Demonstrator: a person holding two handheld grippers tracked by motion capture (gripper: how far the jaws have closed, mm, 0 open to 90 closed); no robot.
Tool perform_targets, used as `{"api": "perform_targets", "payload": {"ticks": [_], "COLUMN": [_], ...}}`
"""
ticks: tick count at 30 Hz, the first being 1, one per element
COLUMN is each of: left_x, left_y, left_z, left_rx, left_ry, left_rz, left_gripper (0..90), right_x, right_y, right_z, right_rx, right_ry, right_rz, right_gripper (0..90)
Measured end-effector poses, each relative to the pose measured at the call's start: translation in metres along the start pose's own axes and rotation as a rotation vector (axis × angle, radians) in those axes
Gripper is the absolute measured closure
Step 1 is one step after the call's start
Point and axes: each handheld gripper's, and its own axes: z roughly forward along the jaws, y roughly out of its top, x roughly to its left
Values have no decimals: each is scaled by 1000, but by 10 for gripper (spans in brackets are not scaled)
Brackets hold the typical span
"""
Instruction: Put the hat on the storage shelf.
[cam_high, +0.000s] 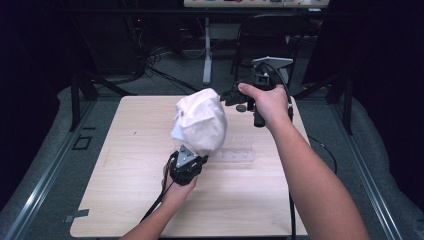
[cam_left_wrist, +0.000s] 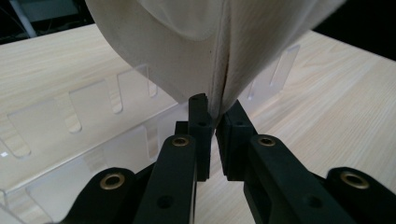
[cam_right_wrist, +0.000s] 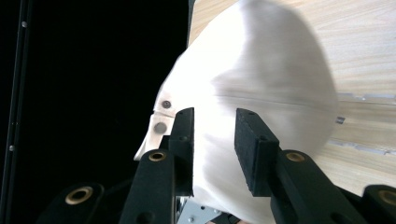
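Cap: cream cloth cap (cam_high: 200, 122) held up above the middle of the table (cam_high: 125, 200), domed and softly creased, with a stitched seam.
Hidden: the cap covers the left gripper's (cam_high: 192, 159) tips in the high view; the cap's lower edge is cut off behind the right gripper's own jaws.
Left gripper (cam_left_wrist: 215, 122): black jaws pinched narrow on the seam edge at the cap's bottom.
Right gripper (cam_right_wrist: 214, 140): jaws parted, cloth between them, pads not pressing; contact hard to judge.
Tray: clear plastic slotted tray (cam_left_wrist: 70, 140) lying on the pale wood just right of the cap, faint in the high view.
Snaps: two metal studs (cam_right_wrist: 161, 127) on the cap's strap.
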Motion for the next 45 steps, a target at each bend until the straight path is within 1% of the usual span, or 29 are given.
{"api": "perform_targets", "payload": {"ticks": [1, 2, 3, 4, 6, 7, 10, 11, 12, 14, 15, 18, 19, 20, 21, 22, 23, 24, 25, 26, 27, 28, 30, 31, 36, 37, 39, 41, 45], "left_x": [0, 1, 4, 3, 4, 6, 5, 1, 4, 4, 2, 1, 3, 3, 2, 0, 4, 2, 2, 2, 2, 4, 2, -1, -3, -4, -7, -8, -9], "left_y": [0, -2, -5, -7, -11, -11, -12, -13, -13, -13, -13, -14, -14, -15, -16, -18, -18, -20, -20, -21, -21, -22, -25, -26, -31, -32, -35, -38, -41], "left_z": [0, 1, 3, 4, 7, 7, 7, 6, 6, 6, 6, 5, 5, 5, 5, 5, 5, 5, 5, 5, 5, 4, 3, 2, -2, -3, -5, -8, -15], "left_rx": [0, 15, 18, 29, 30, 25, 29, 33, 31, 32, 34, 39, 41, 50, 59, 71, 69, 84, 84, 112, 112, 126, 142, 146, 168, 183, 195, 203, 219], "left_ry": [0, -3, -7, -13, -25, -20, -18, -19, -23, -21, -7, 2, 8, 15, 24, 35, 39, 54, 54, 72, 72, 72, 86, 87, 68, 57, 51, 49, 51], "left_rz": [0, -6, 0, -29, -69, -42, -34, -106, -78, -82, -76, -77, -49, -39, -44, -78, -9, -29, -29, -6, -6, 20, -1, -28, -20, -17, -25, -19, -3], "left_gripper": [851, 851, 851, 851, 850, 849, 848, 844, 843, 837, 835, 819, 808, 791, 773, 756, 746, 738, 735, 735, 729, 729, 719, 713, 662, 662, 633, 615, 577], "right_x": [0, -1, -2, -2, -5, -5, -8, -9, -9, -10, -11, -12, -13, -13, -13, -13, -14, -15, -15, -16, -16, -16, -19, -19, -20, -20, -22, -23, -26], "right_y": [0, 0, 1, 0, 1, 0, 0, 1, 0, 0, 0, 0, 0, 0, 0, 0, 0, 0, 0, 0, 0, 0, -1, -1, -3, -3, -5, -7, -11], "right_z": [0, -1, -3, -3, -5, -5, -6, -7, -7, -7, -9, -9, -10, -11, -11, -12, -13, -13, -14, -15, -15, -15, -16, -17, -19, -19, -19, -19, -18], "right_rx": [0, 2, 2, -12, 0, -15, -10, -11, -21, -19, -13, -21, -21, -21, -22, -29, -24, -29, -28, -24, -24, -32, -35, -37, -37, -37, -44, -33, -29], "right_ry": [0, -1, -4, -1, -8, -4, -9, -10, -7, -7, -11, -14, -16, -15, -17, -16, -17, -18, -17, -18, -18, -18, -19, -19, -40, -40, -55, -71, -82], "right_rz": [0, -1, -5, 1, -7, 5, -1, 5, 13, 10, 3, 10, 6, 5, 7, 12, 7, 9, 9, 12, 12, 18, 14, 19, 11, 11, 3, -9, -17], "right_gripper": [689, 689, 689, 689, 689, 689, 689, 689, 688, 684, 681, 679, 678, 677, 678, 677, 678, 677, 678, 677, 677, 677, 677, 677, 674, 674, 669, 668, 663]}}
